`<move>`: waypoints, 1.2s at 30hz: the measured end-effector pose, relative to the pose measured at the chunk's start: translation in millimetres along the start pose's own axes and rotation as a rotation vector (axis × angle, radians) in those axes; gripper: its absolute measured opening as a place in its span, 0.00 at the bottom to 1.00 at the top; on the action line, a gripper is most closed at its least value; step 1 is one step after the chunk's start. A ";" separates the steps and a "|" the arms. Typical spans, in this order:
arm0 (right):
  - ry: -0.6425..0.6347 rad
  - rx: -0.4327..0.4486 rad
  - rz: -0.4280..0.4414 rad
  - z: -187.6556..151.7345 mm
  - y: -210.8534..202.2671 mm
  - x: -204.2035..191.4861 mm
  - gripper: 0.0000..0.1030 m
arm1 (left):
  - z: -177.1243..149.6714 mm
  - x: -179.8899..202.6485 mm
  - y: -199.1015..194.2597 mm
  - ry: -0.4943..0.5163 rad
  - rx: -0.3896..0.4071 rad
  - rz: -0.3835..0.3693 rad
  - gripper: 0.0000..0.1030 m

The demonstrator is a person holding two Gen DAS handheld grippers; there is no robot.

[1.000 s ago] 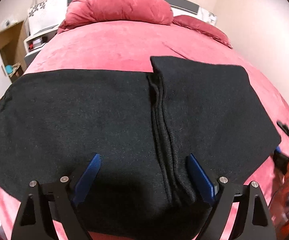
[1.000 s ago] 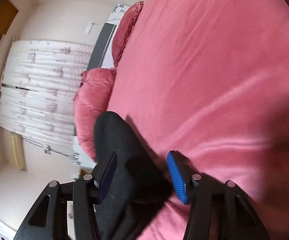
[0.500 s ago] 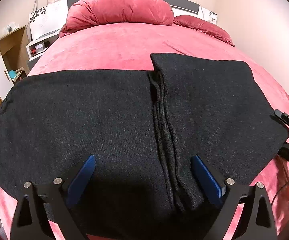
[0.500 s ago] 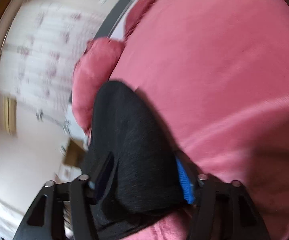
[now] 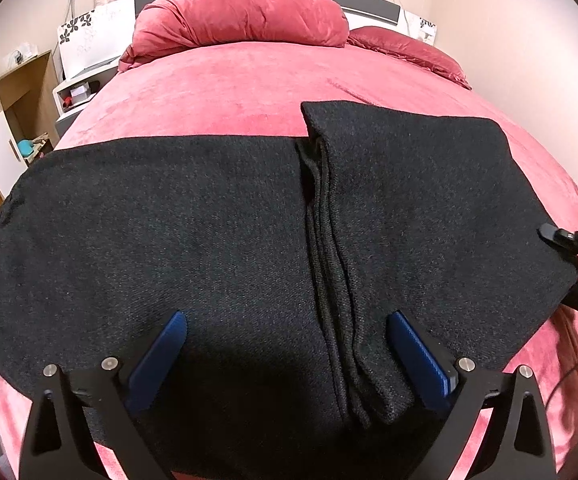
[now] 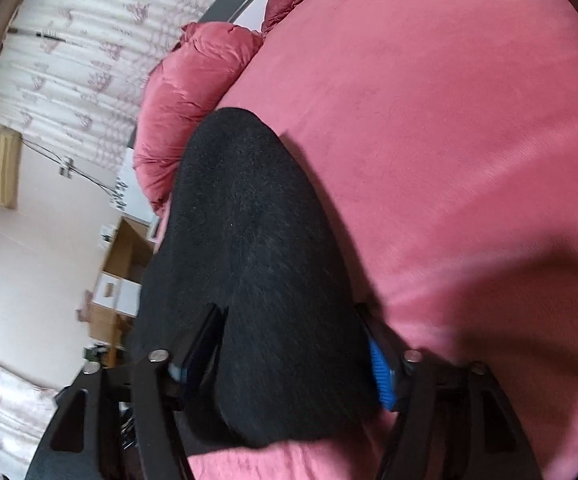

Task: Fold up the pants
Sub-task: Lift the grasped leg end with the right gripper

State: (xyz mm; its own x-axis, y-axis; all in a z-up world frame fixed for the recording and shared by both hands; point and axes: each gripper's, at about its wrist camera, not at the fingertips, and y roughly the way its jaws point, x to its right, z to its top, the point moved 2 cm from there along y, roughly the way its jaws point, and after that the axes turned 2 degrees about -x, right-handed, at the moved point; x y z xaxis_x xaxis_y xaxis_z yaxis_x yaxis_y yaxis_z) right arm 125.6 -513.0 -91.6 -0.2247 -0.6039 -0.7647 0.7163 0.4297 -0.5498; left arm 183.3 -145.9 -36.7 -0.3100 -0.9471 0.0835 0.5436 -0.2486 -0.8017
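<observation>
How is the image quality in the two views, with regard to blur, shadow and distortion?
Left wrist view: sharp; fisheye bends the bed; a shadow lies on the pants near the left gripper. Right wrist view: curtain softly blurred; dark shadow at lower right.

So it's a big bed with a plush pink-red velvety cover (image 5: 229,92), black knit pants (image 5: 169,240) spread flat across it, one end folded over, plus a puffy red duvet bundle (image 5: 241,12) and flat red pillow (image 5: 409,50) by the headboard.

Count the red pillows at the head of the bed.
2: a big puffy pillow centred against the headboard, and a flatter pillow to its right. Others may be hidden behind.
</observation>
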 end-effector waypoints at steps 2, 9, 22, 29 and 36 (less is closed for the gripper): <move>-0.026 0.016 -0.036 -4.1 -4.1 -1.8 0.61 | -0.3 -0.5 0.0 0.000 -0.002 -0.003 0.99; 0.003 0.035 -0.066 -11.6 -24.3 -13.6 0.31 | 2.4 -4.2 -9.2 -0.019 -0.022 -0.005 0.98; -0.101 0.142 -0.016 -10.1 -64.0 -144.7 0.27 | -26.3 -94.1 -69.6 -0.131 0.068 0.039 0.97; -0.236 0.177 -0.025 -24.1 -59.1 -235.0 0.27 | -57.4 -150.6 -95.1 -0.233 0.099 0.062 0.97; -0.444 0.181 -0.055 -57.1 -40.4 -339.6 0.27 | -77.6 -200.0 -115.3 -0.316 0.118 0.078 0.97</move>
State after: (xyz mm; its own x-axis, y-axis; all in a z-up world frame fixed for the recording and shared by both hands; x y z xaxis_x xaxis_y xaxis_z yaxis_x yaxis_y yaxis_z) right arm 135.2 -286.9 171.1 0.0099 -0.8676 -0.4971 0.8238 0.2888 -0.4877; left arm 122.0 87.9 -7.0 -0.0166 -0.9757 0.2186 0.6487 -0.1769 -0.7402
